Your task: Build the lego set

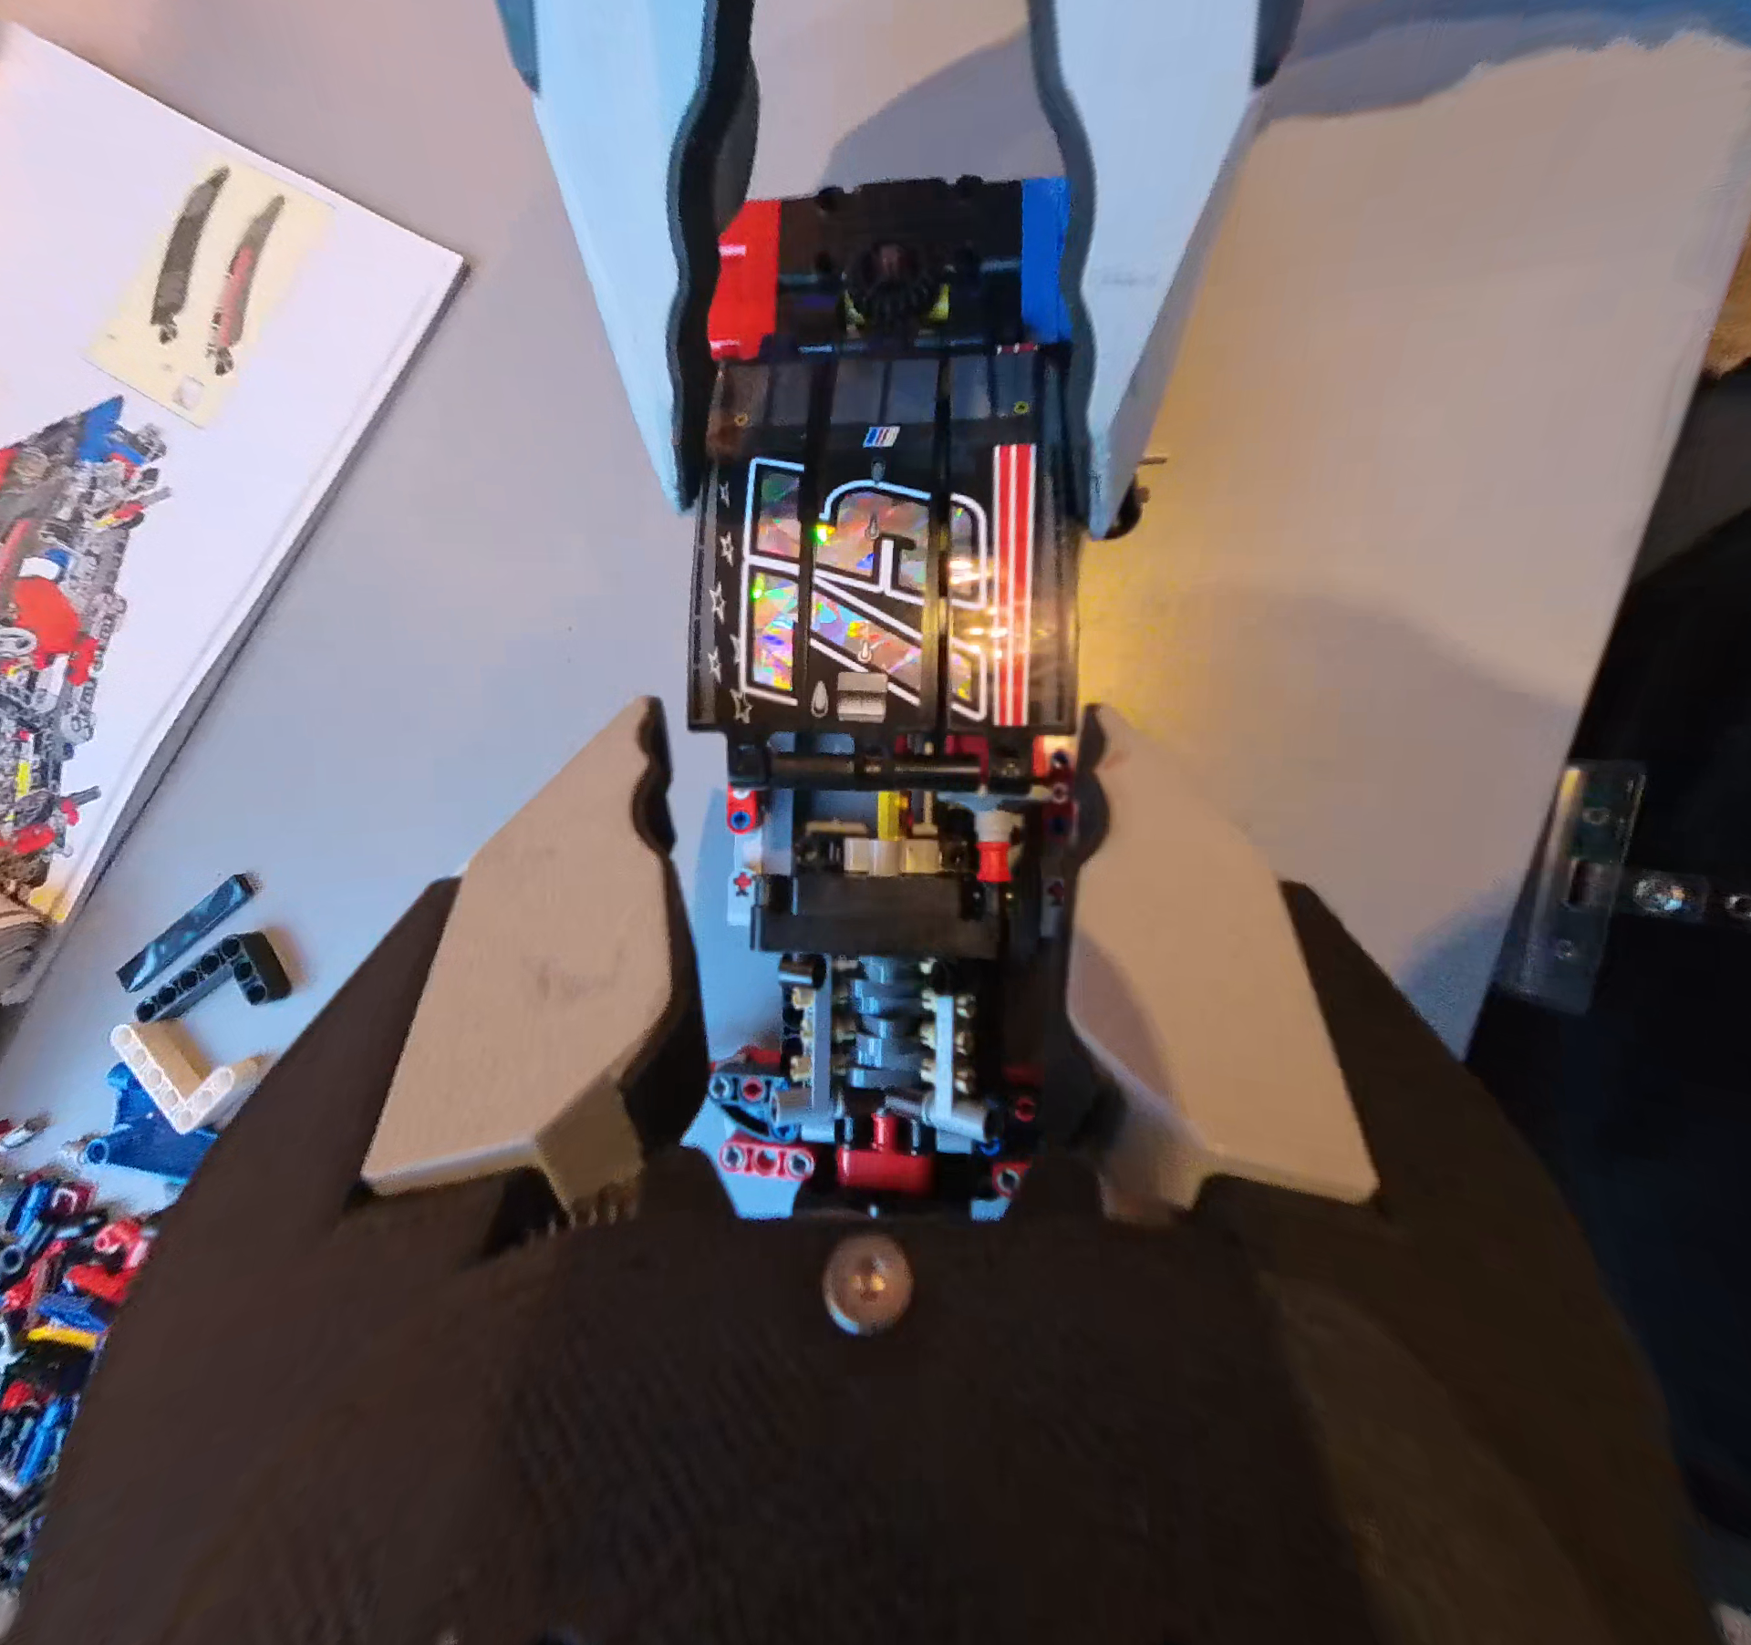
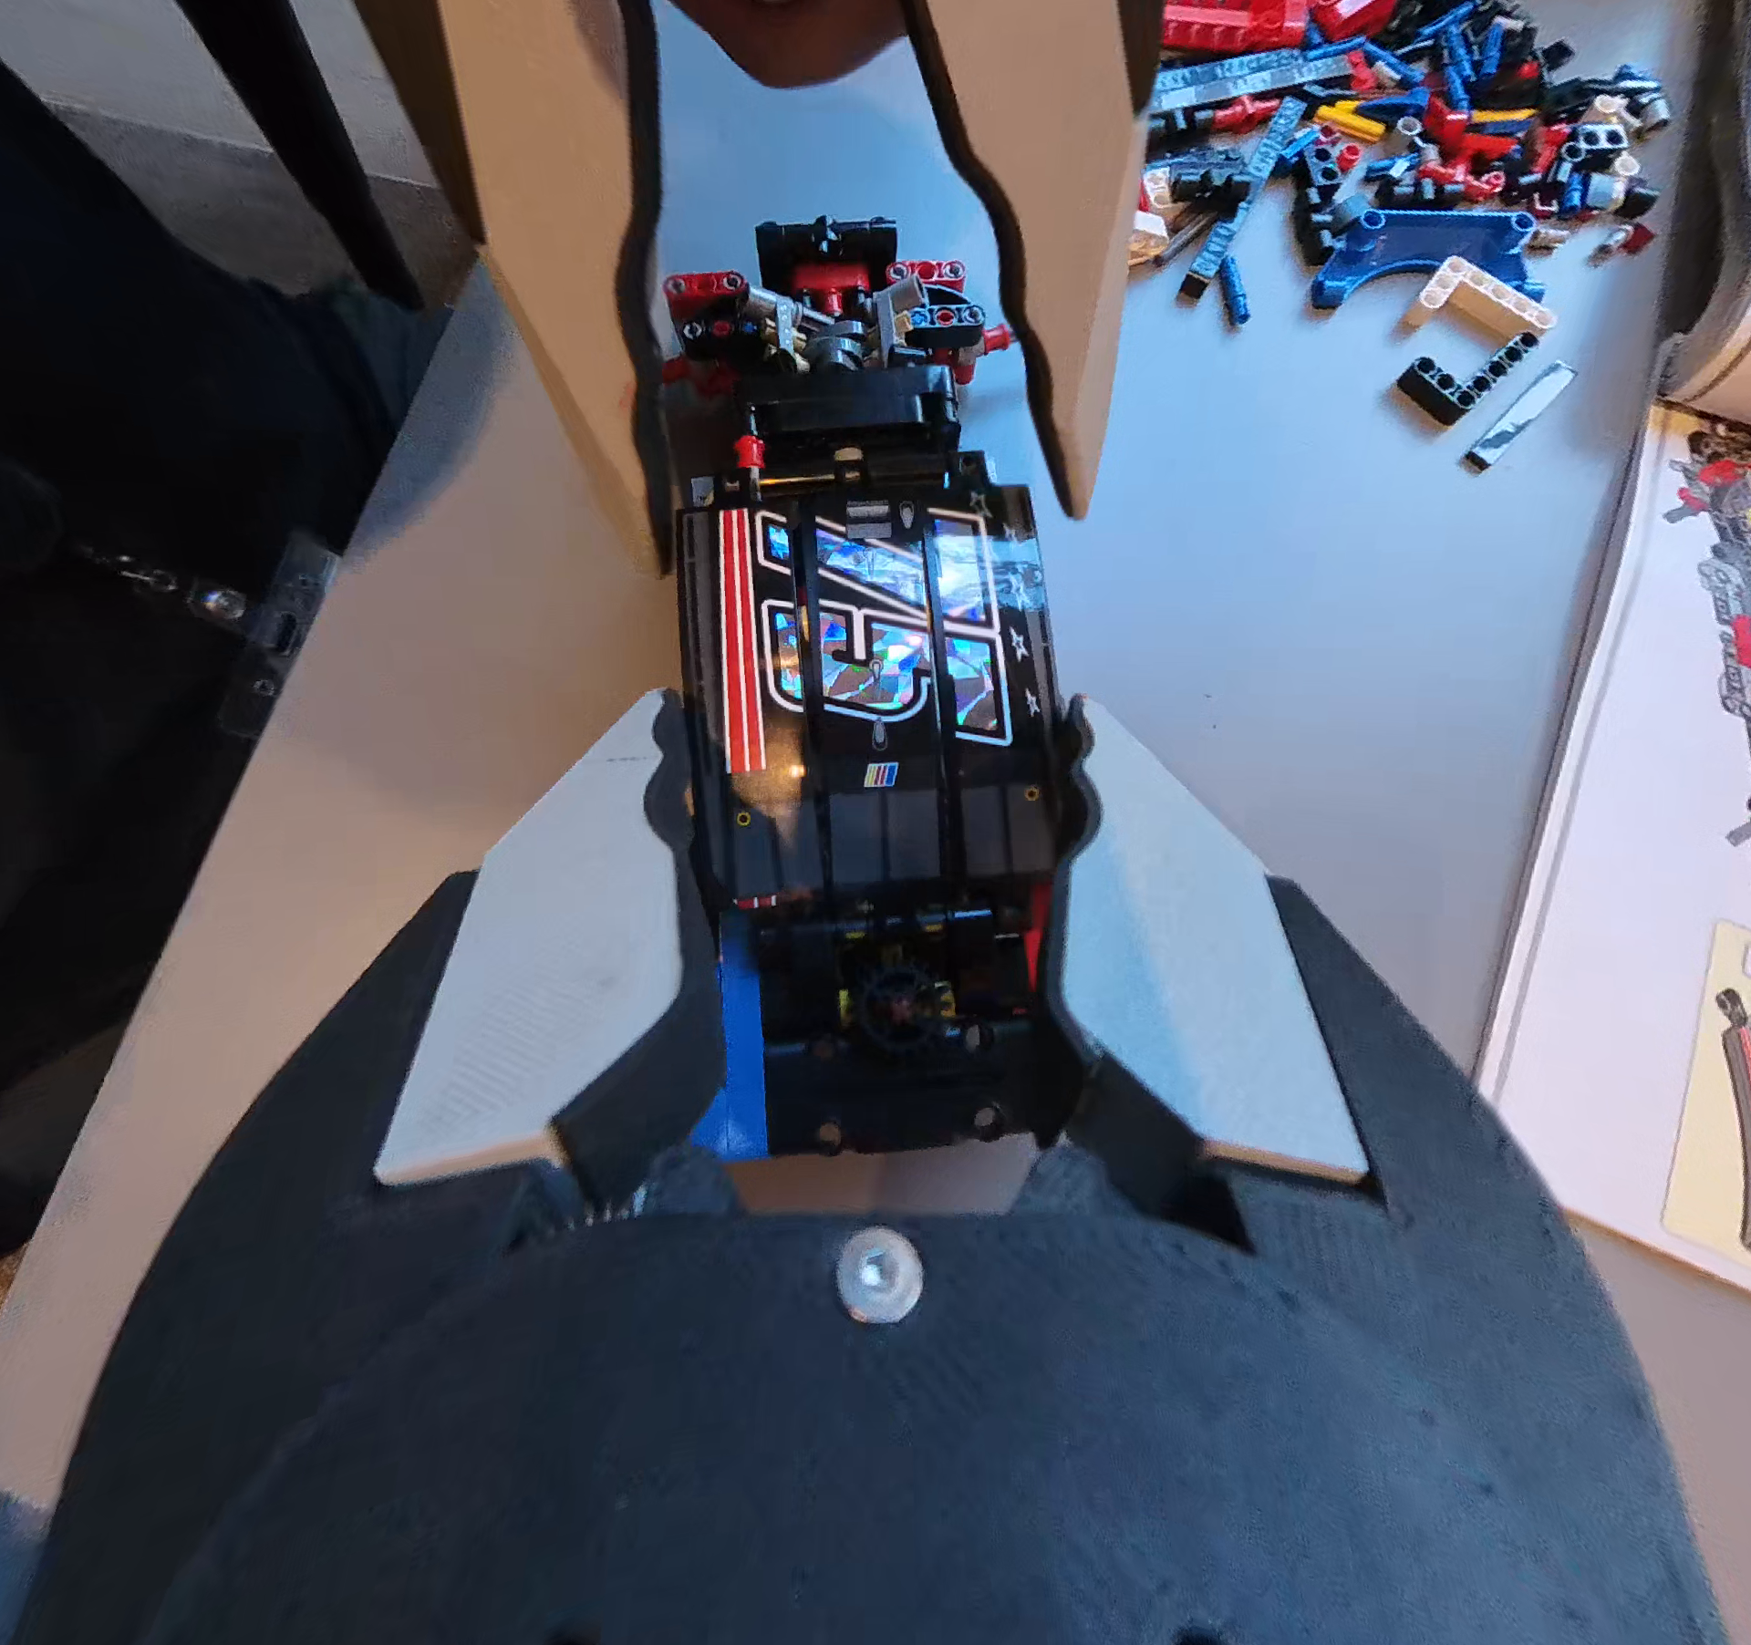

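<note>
Left tool (image 1: 876, 747) and right tool (image 2: 872, 728) straddle opposite ends of car (image 1: 881, 576)

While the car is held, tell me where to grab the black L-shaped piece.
Take the black L-shaped piece by its long arm, jaws across the narrow width, coming straight down: it lies flat on the table, so probably only its thin sides offer grip. Mind the shiny strip alongside.
</note>
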The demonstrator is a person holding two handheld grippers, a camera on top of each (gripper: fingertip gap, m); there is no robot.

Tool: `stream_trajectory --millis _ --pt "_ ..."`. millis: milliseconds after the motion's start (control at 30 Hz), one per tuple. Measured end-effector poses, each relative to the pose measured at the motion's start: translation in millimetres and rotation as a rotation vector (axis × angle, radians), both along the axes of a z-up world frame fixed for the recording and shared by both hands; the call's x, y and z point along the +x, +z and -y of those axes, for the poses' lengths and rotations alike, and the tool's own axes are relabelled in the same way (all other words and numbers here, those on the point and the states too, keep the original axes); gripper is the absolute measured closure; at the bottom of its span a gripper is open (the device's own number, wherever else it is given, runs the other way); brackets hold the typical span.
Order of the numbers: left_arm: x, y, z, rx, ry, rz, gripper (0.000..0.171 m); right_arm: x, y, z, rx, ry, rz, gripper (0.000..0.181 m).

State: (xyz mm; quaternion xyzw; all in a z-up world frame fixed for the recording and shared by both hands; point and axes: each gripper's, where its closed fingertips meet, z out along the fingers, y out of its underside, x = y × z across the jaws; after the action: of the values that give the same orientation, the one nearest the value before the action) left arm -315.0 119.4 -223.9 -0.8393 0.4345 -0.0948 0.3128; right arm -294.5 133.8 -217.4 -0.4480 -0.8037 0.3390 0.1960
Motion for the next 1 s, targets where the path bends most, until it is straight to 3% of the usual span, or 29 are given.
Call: stream_trajectory --millis 33,400,567,733,900,1000 --pt "0 -2 0 -0.005 -0.014 -0.006 0.094 0 0 0 0.005 0.007 -0.001 0.107" --pt "2 -3 -2 -0.001 -0.021 0.034 0.094 7 2 -6 -0.006 -0.01 -0.054 0.108" --pt "2 -2 -3 0.024 -0.039 0.013 0.095 30 30 -26 -0.077 -0.035 -0.17 0.121" --pt "4 -3 -4 0.006 -0.033 0.036 0.095 19 15 -15 -0.071 0.004 -0.086 0.103" --pt "4 -3 -4 -0.006 -0.027 0.042 0.095 19 10 -8 -0.069 0.057 -0.081 0.15" --pt "4 -3 -4 -0.004 -0.026 0.049 0.094 29 25 -18 -0.111 -0.035 -0.118 0.121"
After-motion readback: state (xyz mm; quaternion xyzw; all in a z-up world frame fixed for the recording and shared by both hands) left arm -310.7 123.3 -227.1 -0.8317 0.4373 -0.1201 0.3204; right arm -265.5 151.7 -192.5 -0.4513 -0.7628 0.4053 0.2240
